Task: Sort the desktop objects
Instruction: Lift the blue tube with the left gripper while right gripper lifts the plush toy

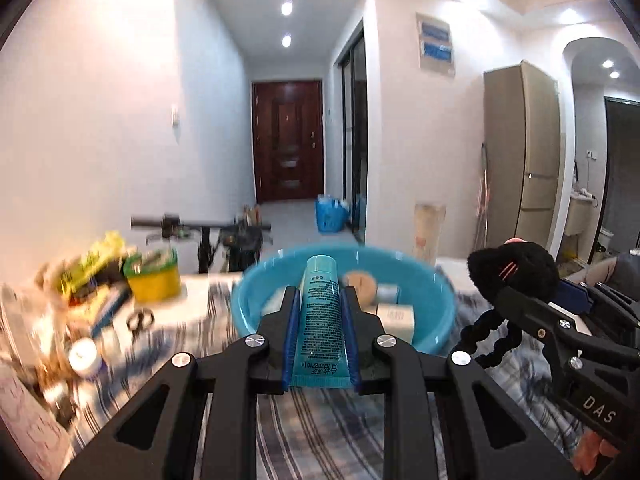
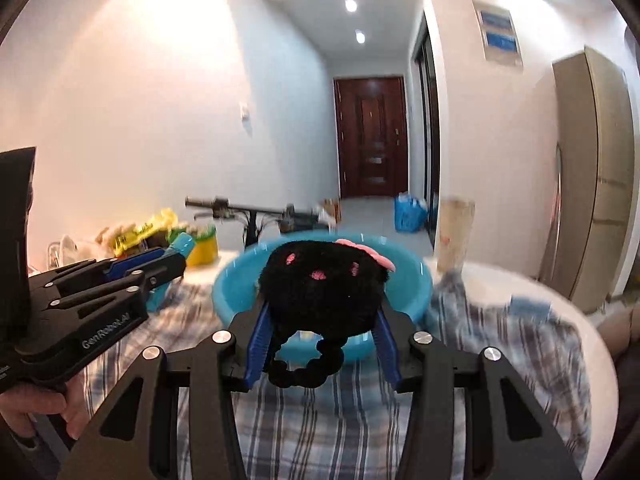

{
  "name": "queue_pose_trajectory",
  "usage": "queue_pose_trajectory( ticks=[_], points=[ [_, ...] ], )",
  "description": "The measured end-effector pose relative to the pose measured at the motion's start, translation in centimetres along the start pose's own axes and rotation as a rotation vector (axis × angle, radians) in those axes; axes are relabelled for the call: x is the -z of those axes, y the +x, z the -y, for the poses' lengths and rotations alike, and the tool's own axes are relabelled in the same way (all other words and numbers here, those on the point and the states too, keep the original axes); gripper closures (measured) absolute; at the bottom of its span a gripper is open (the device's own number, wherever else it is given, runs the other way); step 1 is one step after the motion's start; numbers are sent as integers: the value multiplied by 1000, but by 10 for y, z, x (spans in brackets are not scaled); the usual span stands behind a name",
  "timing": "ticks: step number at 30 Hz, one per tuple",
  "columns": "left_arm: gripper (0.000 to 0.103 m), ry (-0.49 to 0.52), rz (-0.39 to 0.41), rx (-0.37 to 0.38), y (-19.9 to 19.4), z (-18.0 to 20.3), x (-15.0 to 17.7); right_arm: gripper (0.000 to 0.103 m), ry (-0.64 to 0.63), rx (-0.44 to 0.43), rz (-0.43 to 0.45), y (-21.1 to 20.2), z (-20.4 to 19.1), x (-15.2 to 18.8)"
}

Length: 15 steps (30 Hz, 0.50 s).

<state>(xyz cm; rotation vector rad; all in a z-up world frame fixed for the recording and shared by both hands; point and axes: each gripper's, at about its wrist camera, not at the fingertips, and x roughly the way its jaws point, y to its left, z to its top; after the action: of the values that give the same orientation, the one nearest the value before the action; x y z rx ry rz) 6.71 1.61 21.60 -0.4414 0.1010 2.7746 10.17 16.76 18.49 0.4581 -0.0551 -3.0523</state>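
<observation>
My left gripper (image 1: 320, 300) is shut on a teal tube (image 1: 322, 312) and holds it above the near rim of a blue basin (image 1: 434, 320). The basin holds a round wooden piece (image 1: 362, 282) and small white boxes (image 1: 396, 316). My right gripper (image 2: 322, 308) is shut on a black plush toy (image 2: 322, 284) with pink marks and a beaded black loop, held in front of the same basin (image 2: 412, 288). The right gripper with the plush also shows in the left wrist view (image 1: 516, 280). The left gripper with the tube also shows in the right wrist view (image 2: 168, 264).
A plaid cloth (image 1: 320, 424) covers the white round table (image 2: 520, 284). A blurred clutter pile lies at left: yellow-green container (image 1: 154, 278), scissors (image 1: 141, 319), small white jar (image 1: 84, 356), packets. A scooter handlebar (image 1: 200, 226) stands behind the table.
</observation>
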Motion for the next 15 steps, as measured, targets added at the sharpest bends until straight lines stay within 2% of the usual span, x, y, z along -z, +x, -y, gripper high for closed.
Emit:
queue_pose_trajectory(
  ticks=[8,15],
  points=[
    [81,15,171,-26,-35,-5,-46,58,-25,1,175,-36,-11,-42],
    [81,11,253,-12,-54,-8,-70,58,-55,14,280,-57,-25,-57]
  ],
)
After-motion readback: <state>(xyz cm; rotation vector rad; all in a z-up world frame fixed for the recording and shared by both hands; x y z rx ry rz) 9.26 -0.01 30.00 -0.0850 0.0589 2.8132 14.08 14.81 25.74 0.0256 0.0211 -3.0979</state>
